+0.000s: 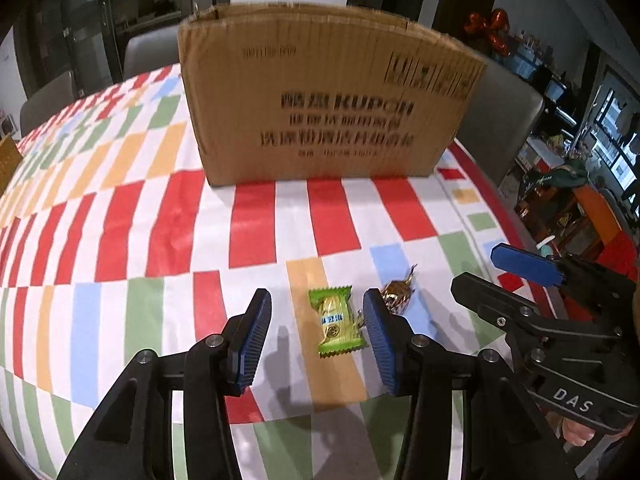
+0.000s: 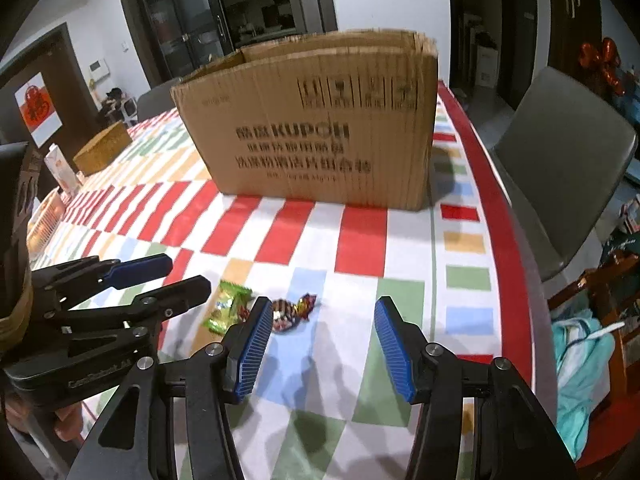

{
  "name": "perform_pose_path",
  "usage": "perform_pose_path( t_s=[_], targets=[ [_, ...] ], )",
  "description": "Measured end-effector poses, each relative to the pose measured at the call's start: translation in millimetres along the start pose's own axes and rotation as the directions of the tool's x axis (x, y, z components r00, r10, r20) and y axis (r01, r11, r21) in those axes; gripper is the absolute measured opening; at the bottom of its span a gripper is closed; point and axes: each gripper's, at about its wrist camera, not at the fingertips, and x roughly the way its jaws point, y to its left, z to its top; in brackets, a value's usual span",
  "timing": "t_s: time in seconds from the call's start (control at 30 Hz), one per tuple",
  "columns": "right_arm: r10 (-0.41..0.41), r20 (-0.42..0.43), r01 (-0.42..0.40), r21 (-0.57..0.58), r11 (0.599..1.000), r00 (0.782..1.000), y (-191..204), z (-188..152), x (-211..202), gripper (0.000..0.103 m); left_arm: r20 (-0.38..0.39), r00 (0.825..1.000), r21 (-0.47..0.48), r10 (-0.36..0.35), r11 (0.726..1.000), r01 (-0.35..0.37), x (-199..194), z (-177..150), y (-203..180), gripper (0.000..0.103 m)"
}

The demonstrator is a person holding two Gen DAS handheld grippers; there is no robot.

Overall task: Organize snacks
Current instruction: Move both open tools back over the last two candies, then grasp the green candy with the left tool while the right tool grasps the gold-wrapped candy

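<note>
A dining room, its surface (image 1: 120, 208) spread with a bright checked cloth; an open cardboard box (image 1: 320, 108) waits at the back, presumably for the snacks. The left hand-held gripper (image 1: 316, 336) straddles the green candy (image 1: 338, 322), jaws apart. The right hand-held gripper (image 2: 318, 344), also apart, hovers beside the twisted candy (image 2: 292, 312).

Both fisheye views bend straight lines and darken to black at the corners. Overhead indoor light falls evenly on the checked tablecloth (image 1: 120, 220), where soft shadows fall beneath the jaws. The print on the cardboard box (image 1: 320, 92) is smeared by motion blur; background rooms stay dim.
</note>
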Motion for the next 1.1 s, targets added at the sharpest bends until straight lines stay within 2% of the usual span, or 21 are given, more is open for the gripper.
perform_pose_path(
  t_s=[0.27,0.47,0.63,1.1],
  targets=[
    [0.003,-0.036,-0.003,0.009,1.0,0.999,-0.6,-5.5,12.2,0.054,-0.053,0.998,-0.012,-0.02,1.0,0.019,21.6,-3.0,0.2,0.042],
    [0.008,-0.052,-0.007,0.017,1.0,0.999,-2.1,-6.7,17.3,0.054,-0.078,0.996,-0.021,-0.036,0.999,0.034,33.6,-3.1,-1.8,0.033],
    [0.027,-0.073,-0.025,0.026,0.999,0.997,-1.4,-7.8,25.7,0.054,-0.083,0.995,-0.035,-0.054,0.998,0.052,37.3,-2.7,-0.1,0.022],
    [0.068,-0.109,-0.066,0.025,0.998,0.992,14.8,-2.9,49.2,0.047,-0.017,0.999,-0.084,-0.034,0.996,0.032,9.4,-8.5,19.5,0.021]
  ],
)
